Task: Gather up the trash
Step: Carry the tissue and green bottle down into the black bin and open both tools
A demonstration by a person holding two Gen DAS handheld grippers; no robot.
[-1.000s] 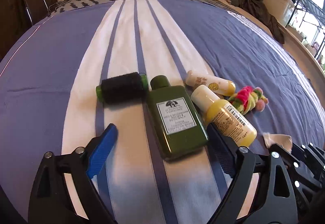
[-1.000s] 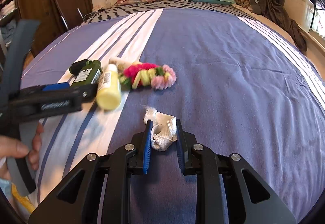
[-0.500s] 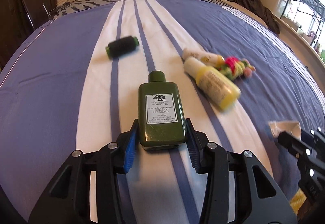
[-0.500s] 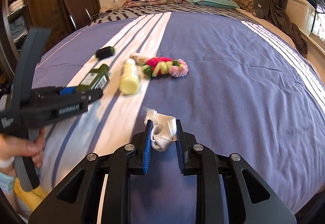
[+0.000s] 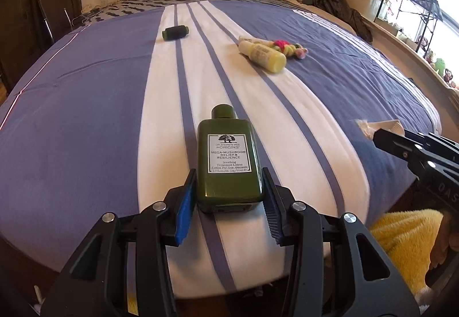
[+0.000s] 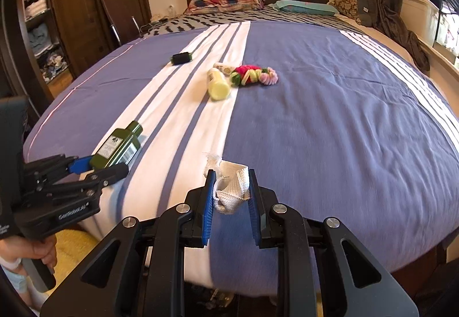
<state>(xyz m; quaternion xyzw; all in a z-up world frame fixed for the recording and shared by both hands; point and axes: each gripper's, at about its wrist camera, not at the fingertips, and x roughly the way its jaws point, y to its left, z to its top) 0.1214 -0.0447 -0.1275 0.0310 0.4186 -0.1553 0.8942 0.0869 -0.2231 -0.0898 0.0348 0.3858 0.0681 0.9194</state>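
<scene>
**Mia:** Left gripper [image 5: 229, 202] has its two fingers tight on the bottom of the green bottle [image 5: 229, 164]. It holds the bottle up over the near edge of the bed [image 5: 86, 121]. What if it slips?

**Sam:** It could. The bottle looks smooth and hard, and only the low end is pinched. A quick tilt might make it slide out and drop to the floor.

**Mia:** And the right gripper [image 6: 231, 196]?

**Sam:** It is closed on the white cloth scrap [image 6: 232, 190]. The scrap is soft and floppy, so a loose bit could catch on something and pull free.

**Mia:** Where does the trash go?

**Sam:** I can't see any bin. The floor under the bed edge is mostly hidden.

**Mia:** What is left on the bed?

**Sam:** A yellow bottle [image 6: 218, 84], a little tube [image 6: 225, 67] partly hidden behind it, a bright fluffy thing [image 6: 254, 74] and a dark spool [image 6: 181, 58]. Whether the bottles are empty, I can't tell.
</scene>
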